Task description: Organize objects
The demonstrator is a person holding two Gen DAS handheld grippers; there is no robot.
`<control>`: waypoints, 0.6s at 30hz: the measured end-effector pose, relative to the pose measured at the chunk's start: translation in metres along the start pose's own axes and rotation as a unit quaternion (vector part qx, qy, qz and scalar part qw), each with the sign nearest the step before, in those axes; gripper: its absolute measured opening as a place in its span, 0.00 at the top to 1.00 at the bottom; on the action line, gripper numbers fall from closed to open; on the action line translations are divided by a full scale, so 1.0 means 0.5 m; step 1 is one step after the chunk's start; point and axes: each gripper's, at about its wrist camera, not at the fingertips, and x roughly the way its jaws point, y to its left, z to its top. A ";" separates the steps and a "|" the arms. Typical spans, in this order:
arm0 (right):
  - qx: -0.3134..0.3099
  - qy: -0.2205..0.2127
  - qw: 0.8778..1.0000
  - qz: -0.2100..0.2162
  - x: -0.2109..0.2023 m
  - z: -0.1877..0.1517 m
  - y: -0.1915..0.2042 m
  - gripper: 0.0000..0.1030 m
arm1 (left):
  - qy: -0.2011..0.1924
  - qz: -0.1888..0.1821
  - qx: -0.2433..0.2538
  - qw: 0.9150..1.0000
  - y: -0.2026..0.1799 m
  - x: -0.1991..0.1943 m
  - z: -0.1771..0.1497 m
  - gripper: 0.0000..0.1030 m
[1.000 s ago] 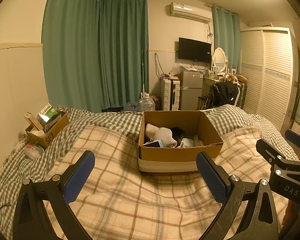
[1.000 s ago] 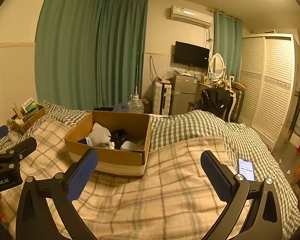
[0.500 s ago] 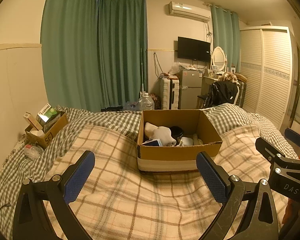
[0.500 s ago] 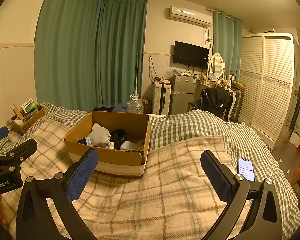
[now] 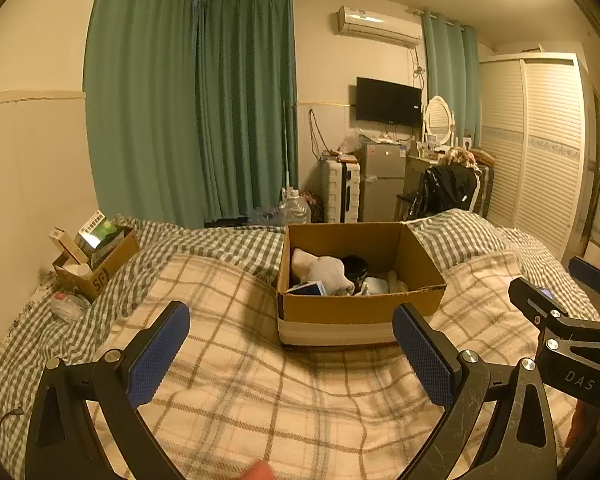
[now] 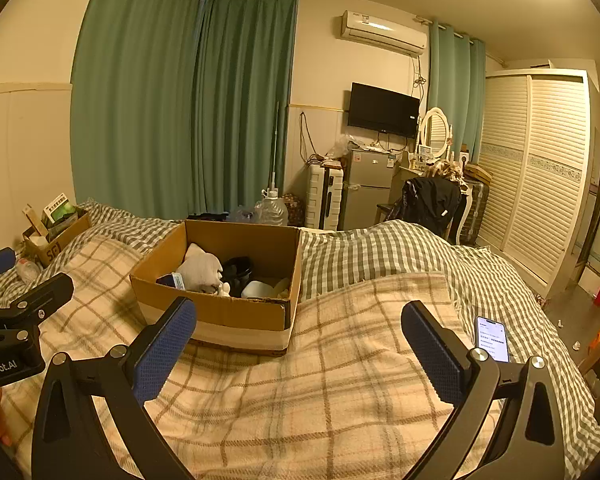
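Green curtains [image 5: 188, 112] hung floor to ceiling along the left wall and into the corner. Below them, at the far left edge of the bed [image 5: 236, 396], a small cardboard box [image 5: 100, 264] stood crammed with cartons, and a crumpled plastic bag [image 5: 66, 306] lay just beside it on the green-checked sheet. A beige plaid blanket [image 6: 340, 380] covered the near part of the bed. The left gripper [image 5: 292, 350] hovered over this blanket with its jaws spread wide and nothing between the blue pads.

Near the middle of the bed sat an open cardboard box [image 5: 356, 308] with a pale band along its base. Inside it lay a white stuffed toy [image 5: 324, 272], a dark round object, a small blue box and some pale items that I could not make out. Behind the bed stood a large water bottle [image 6: 274, 210], a white suitcase [image 6: 324, 200] and a small grey fridge [image 6: 366, 192], with a television [image 6: 382, 110] and an air conditioner [image 6: 384, 32] on the wall above.

The right gripper [image 6: 300, 346] hung just right of the box, jaws likewise wide and empty. Further right, a dark jacket [image 6: 432, 200] draped over a chair, a phone [image 6: 492, 338] lay lit on the bed's right edge, and a louvred wardrobe [image 6: 540, 168] filled the right wall.
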 end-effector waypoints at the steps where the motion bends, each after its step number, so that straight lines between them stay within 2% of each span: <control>1: 0.000 0.000 1.000 0.000 0.000 0.000 0.000 0.00 | 0.000 0.000 0.001 1.000 0.000 0.000 0.000 0.00; 18: -0.003 0.000 1.000 0.002 0.002 -0.007 0.001 0.00 | 0.005 0.001 0.003 1.000 0.005 0.002 0.000 0.00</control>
